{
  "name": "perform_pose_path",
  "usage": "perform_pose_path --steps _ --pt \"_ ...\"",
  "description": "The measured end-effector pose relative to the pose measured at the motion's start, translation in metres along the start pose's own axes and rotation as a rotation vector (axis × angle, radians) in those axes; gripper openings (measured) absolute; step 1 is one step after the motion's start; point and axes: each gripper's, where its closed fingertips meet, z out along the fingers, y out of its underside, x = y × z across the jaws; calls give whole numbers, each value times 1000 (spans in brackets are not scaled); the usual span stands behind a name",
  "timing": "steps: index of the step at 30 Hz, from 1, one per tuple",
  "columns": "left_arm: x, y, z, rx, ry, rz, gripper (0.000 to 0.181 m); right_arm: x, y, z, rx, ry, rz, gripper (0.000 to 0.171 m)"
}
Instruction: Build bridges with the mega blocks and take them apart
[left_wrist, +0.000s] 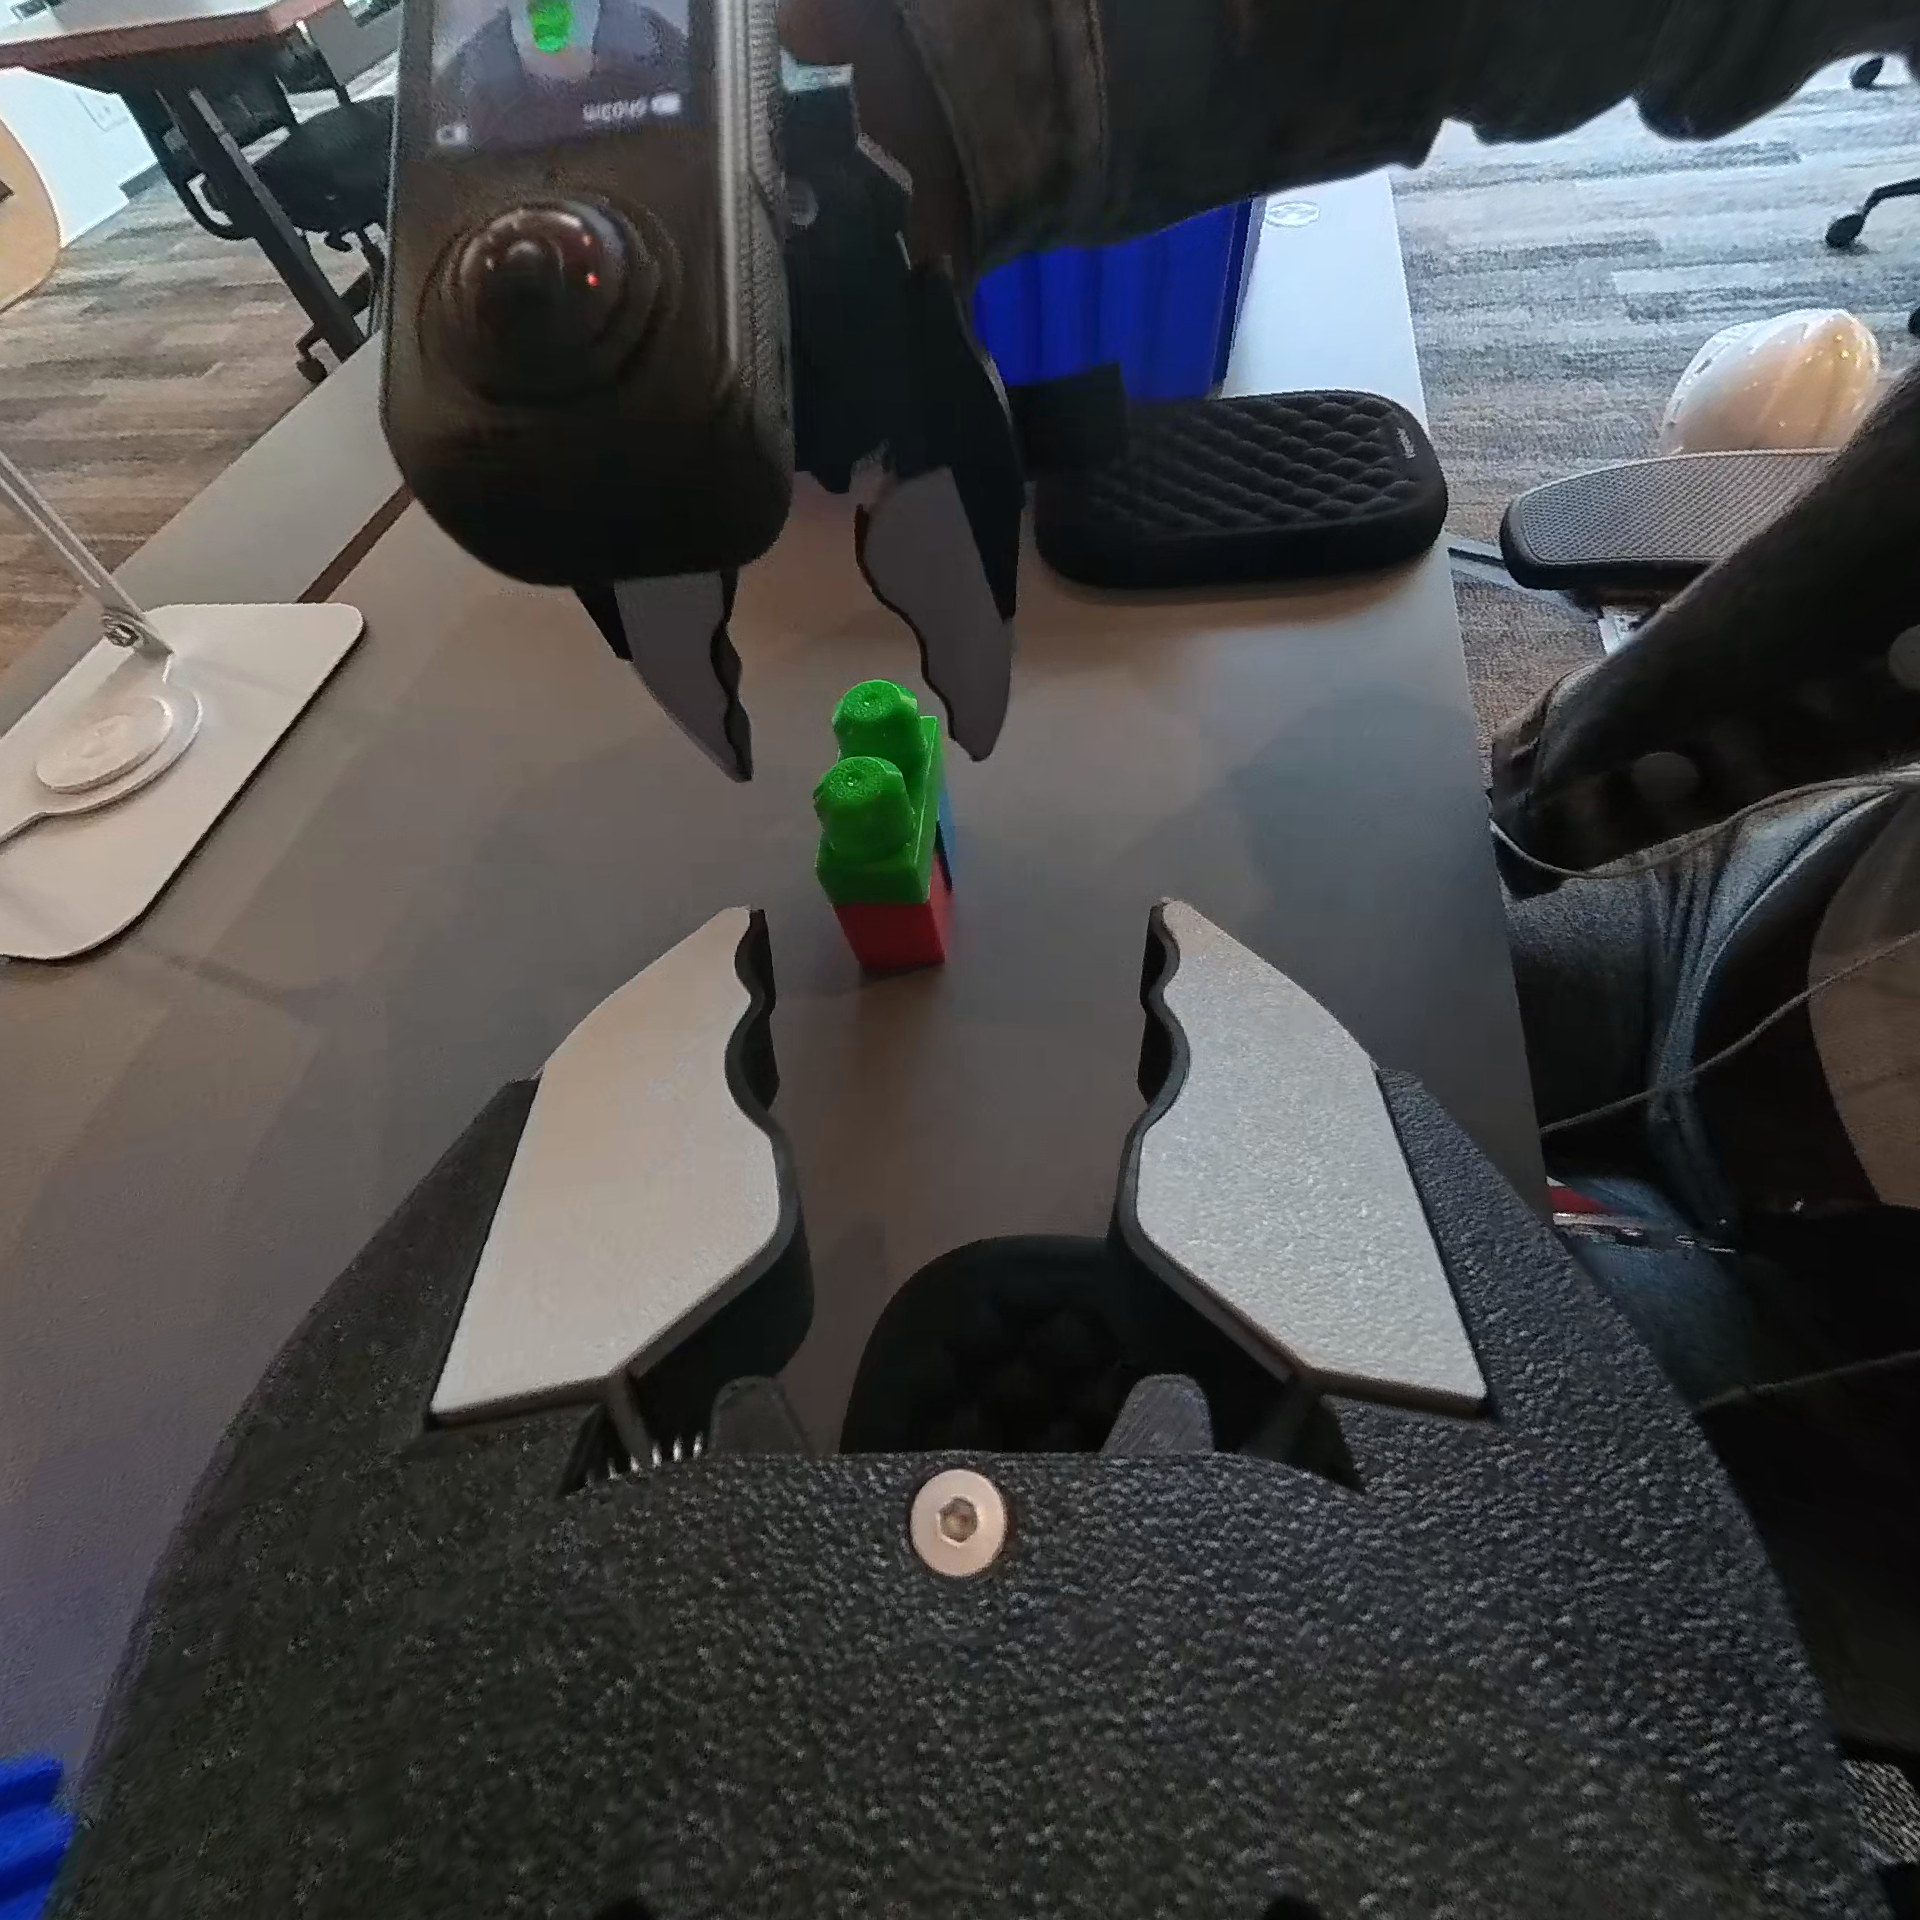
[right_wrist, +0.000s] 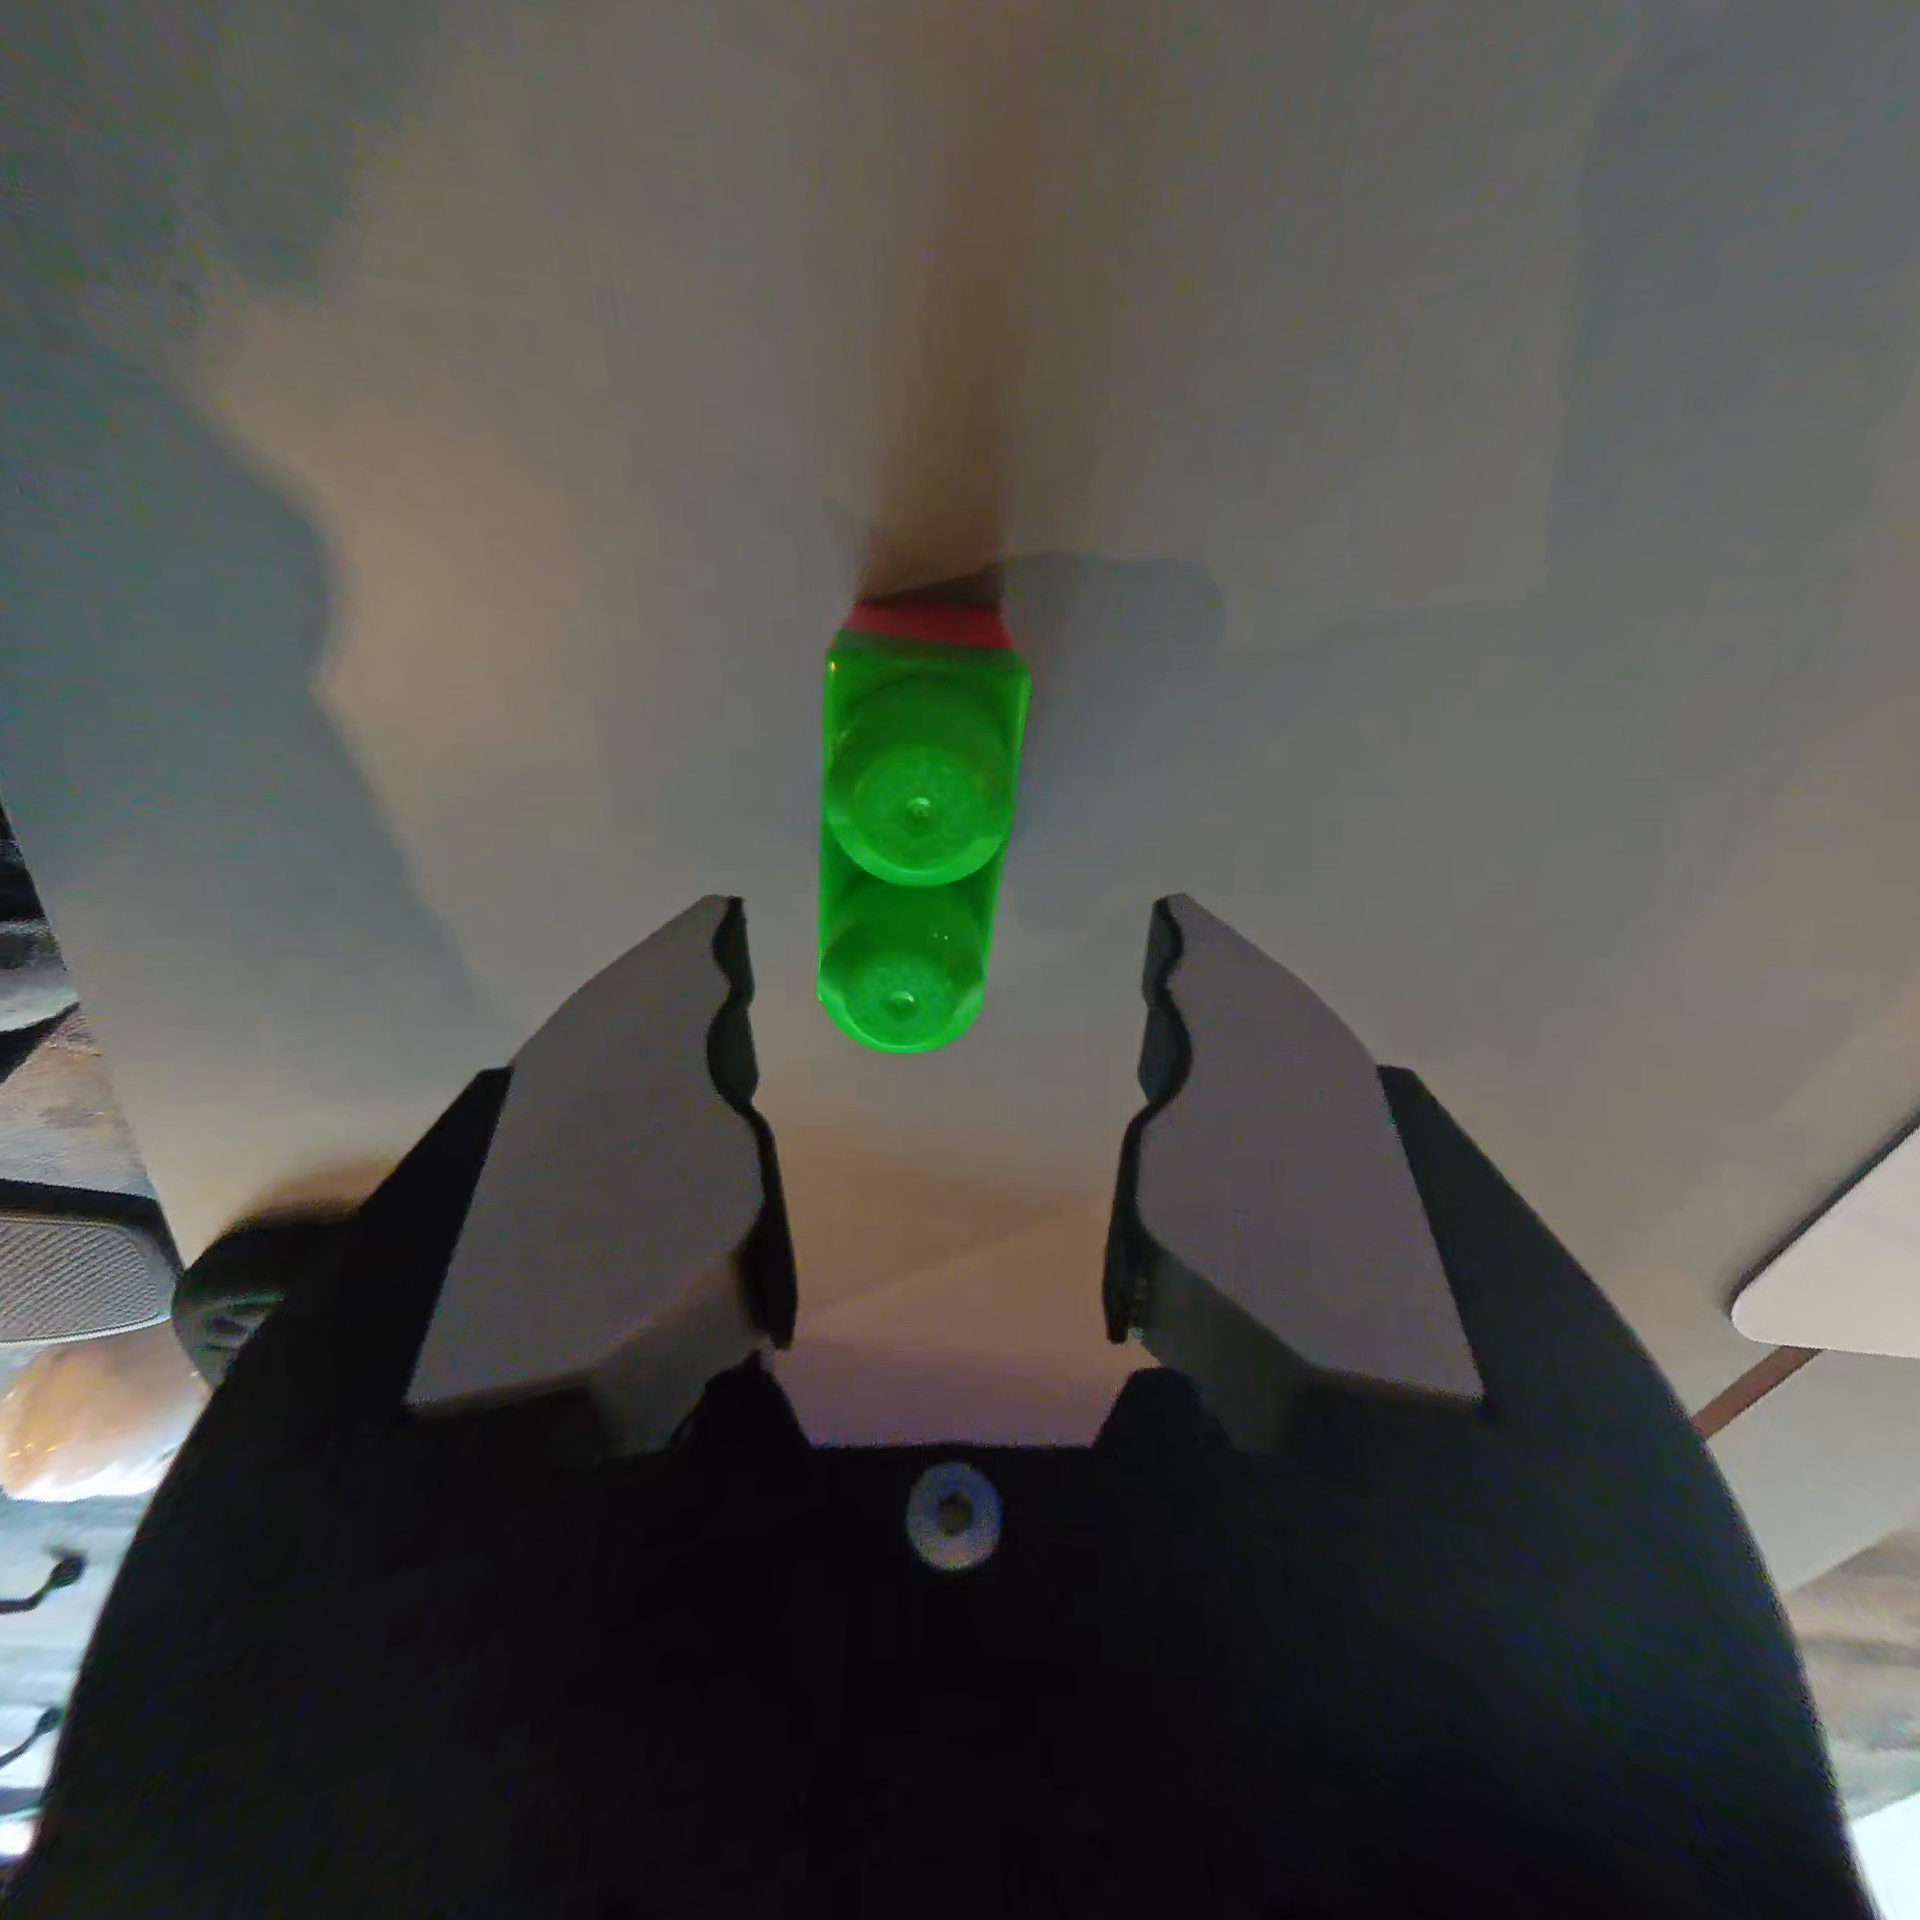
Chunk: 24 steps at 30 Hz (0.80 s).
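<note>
1. The left gripper (left_wrist: 956, 920) is released, its two grey fingers spread wide with nothing between them, low over the grey tabletop (left_wrist: 520, 935)
2. Just ahead of its fingertips, slightly left of the midline between them, stands a small upright stack of plastic mega blocks: a green two-stud plastic block (left_wrist: 878, 800) on top, a red plastic block (left_wrist: 899, 935) at the base touching the tabletop, and a thin strip of blue plastic block (left_wrist: 948, 831) showing on the stack's right side
3. Beyond the stack, the right gripper (left_wrist: 868, 758) comes down from above, also released; its grey fingers straddle the green block's upper stud without touching it, as far as the left wrist view shows
4. From the right wrist view, the right gripper (right_wrist: 945, 935) looks straight down on the green two-stud block (right_wrist: 914, 831), which lies just ahead of and partly between the parted fingertips; a red edge (right_wrist: 925, 623) shows at the far end
5. Farther past the right gripper lie a black quilted pad (left_wrist: 1236, 488) and a blue plastic container (left_wrist: 1122, 301)
6. Well off to the left gripper's left sits a flat silver stand base (left_wrist: 177, 748); a person's dark trouser leg (left_wrist: 1714, 935) is at its right
</note>
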Motion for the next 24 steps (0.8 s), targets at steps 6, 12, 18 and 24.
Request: perform_pose_path --steps 6,12,18,24 --pt "1 1 1 -8 0 5 68 -2 -16 1 50 12 -92 46" --pt "2 1 2 -8 6 6 68 -5 -19 7 54 -32 -101 35" --pt "2 0 3 -1 14 4 68 -6 -19 8 55 -38 -94 33" --pt "6 2 9 -8 33 7 68 -6 -18 9 45 -19 -90 33"
